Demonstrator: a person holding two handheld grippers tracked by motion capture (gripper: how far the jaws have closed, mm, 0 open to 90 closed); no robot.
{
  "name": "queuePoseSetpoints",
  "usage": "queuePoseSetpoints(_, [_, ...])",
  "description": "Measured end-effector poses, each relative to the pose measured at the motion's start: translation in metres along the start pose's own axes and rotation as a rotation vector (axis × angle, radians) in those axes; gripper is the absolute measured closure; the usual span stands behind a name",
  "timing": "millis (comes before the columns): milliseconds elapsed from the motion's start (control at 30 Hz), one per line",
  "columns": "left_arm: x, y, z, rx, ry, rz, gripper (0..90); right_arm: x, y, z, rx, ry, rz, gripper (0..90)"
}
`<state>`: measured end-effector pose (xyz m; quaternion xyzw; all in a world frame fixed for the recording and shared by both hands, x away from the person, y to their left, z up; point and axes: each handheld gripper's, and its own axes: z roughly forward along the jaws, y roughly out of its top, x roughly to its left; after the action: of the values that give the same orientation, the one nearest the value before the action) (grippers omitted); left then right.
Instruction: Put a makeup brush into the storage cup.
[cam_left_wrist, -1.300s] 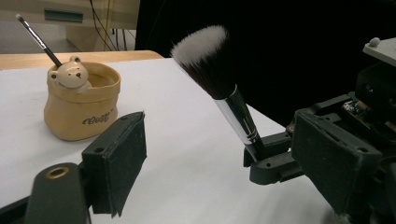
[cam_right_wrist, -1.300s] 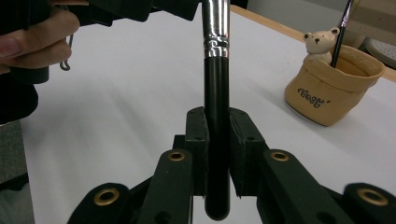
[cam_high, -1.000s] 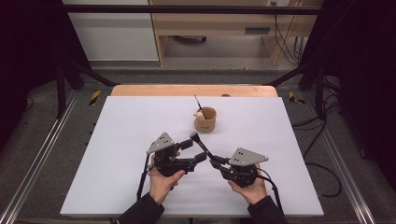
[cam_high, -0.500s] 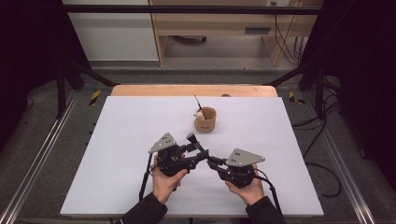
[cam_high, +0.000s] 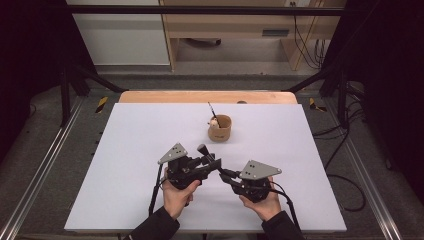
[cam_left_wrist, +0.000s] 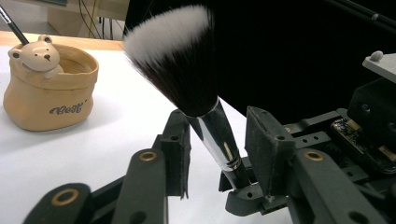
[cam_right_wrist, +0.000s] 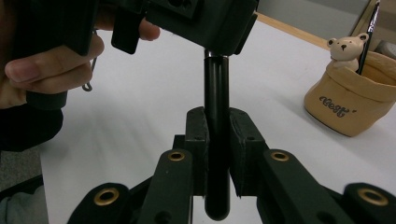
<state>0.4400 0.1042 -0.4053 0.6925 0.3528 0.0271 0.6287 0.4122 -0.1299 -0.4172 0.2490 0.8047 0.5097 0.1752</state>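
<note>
Above the table (cam_high: 125, 150): I'm holding a makeup brush (cam_left_wrist: 187, 70).
Right claw (cam_right_wrist: 217, 140): clamping its stiff, slippery handle.
Left claw (cam_left_wrist: 217, 149): closing around the ferrule, one pad not pressing yet.
Bristles: soft; I'm avoiding them.

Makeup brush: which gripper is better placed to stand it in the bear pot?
Probably the left gripper: its jaws, which have just been closing, flank the ferrule of the makeup brush, so the handle end could go into the bear pot. The right gripper clamps that handle end.

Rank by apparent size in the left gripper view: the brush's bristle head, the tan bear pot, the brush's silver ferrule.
1. Bristle head and tan bear pot look about equal; the brush is nearer the camera, so their order is unsure.
2. Silver ferrule, clearly smallest.
</note>
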Motion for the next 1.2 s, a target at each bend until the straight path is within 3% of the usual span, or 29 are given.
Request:
queuePoseSetpoints(233, [-0.0001, 0.0001, -0.0027, -0.014, 0.005, -0.003, 67.9, 0.0005, -0.0002, 0.0002, -0.004, 0.007, 0.001, 79.6])
queuePoseSetpoints(1200, [-0.0093, -0.0004, -0.0055, -0.04, -0.037, 0.011, 76.4, 0.0045, 0.0, 0.003, -0.007, 0.016, -0.004, 79.4])
